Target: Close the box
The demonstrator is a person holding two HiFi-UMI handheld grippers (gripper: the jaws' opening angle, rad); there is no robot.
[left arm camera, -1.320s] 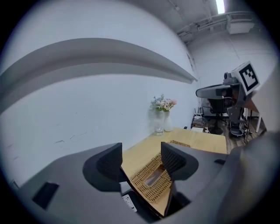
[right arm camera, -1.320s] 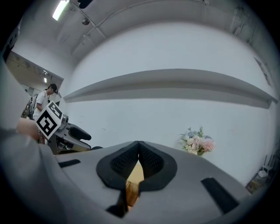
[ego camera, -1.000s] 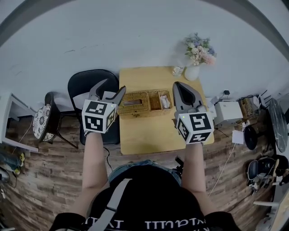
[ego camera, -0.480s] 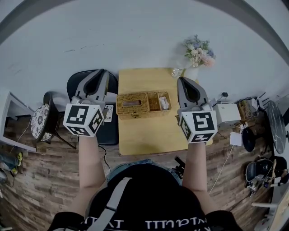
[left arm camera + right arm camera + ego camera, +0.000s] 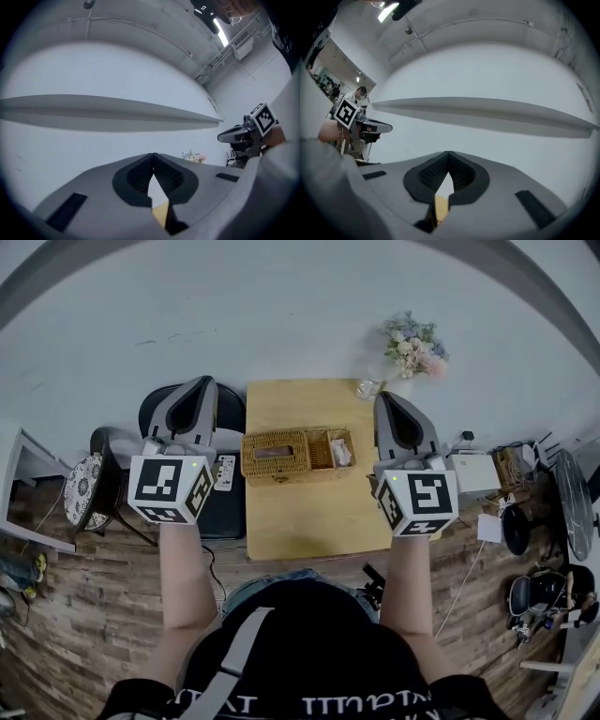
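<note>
In the head view, the woven wicker box [image 5: 291,455] lies across the back of the wooden table [image 5: 309,517]. Its left part is covered by a slotted lid, and its right compartment shows something white. My left gripper [image 5: 202,381] hangs left of the box, over the chair, apart from it. Its jaws have just been closing and now meet with nothing between them [image 5: 153,154]. My right gripper [image 5: 382,397] hovers off the box's right end, also shut and empty [image 5: 448,153]. Both gripper views face the white wall, and neither shows the box.
A vase of flowers [image 5: 412,343] and a glass [image 5: 367,388] stand at the table's back right corner. A black chair [image 5: 228,512] with a power strip [image 5: 225,472] sits left of the table, and beyond it a cushioned stool [image 5: 84,493]. A white unit [image 5: 473,470] stands on the right.
My left gripper has risen and drawn left, away from the box, and its jaws have shut. The right gripper has lifted slightly. The table and box have dropped out of the left gripper view.
</note>
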